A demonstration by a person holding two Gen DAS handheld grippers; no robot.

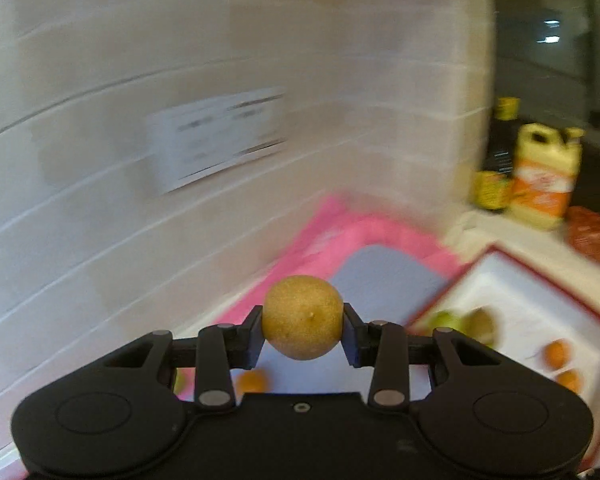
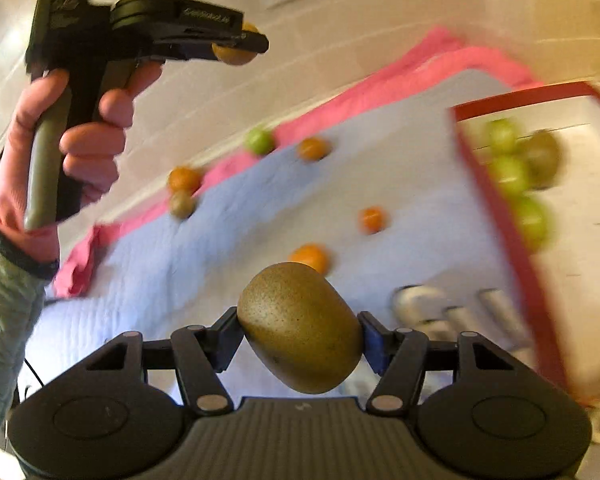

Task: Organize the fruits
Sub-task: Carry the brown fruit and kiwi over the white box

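Left wrist view: the left gripper (image 1: 303, 334) has its jaws pinched tight on a small round tan-yellow fruit with a speckled skin (image 1: 302, 317), held clear in the air in front of the pale tiled wall (image 1: 100, 160). Below and to the right sits the white tray with a red rim (image 1: 512, 256); blurred green fruits and a few small orange ones lie inside it.

Right wrist view: the right gripper (image 2: 300, 340) holds a brown fuzzy oval kiwi (image 2: 300, 328), one pad against each side, jaws roughly half spread around it. It hangs above the light blue quilted cloth (image 2: 400, 184), which lies over a pink cloth (image 2: 420, 68). A person's hand (image 2: 72, 136) grips the other tool's handle at upper left, with the tan fruit showing at its tip.

Progress, as I judge it: partly done. The tray holds several round green fruits (image 2: 512, 172) and at least one brown fruit, so sorting has begun. Left loose on the blue cloth: four small round orange fruits (image 2: 372, 219), one green fruit at the pink edge (image 2: 260, 141) and one small brownish fruit (image 2: 181, 204). The two fruits now held are not yet in the tray. Motion blur leaves exact counts inside the tray uncertain.
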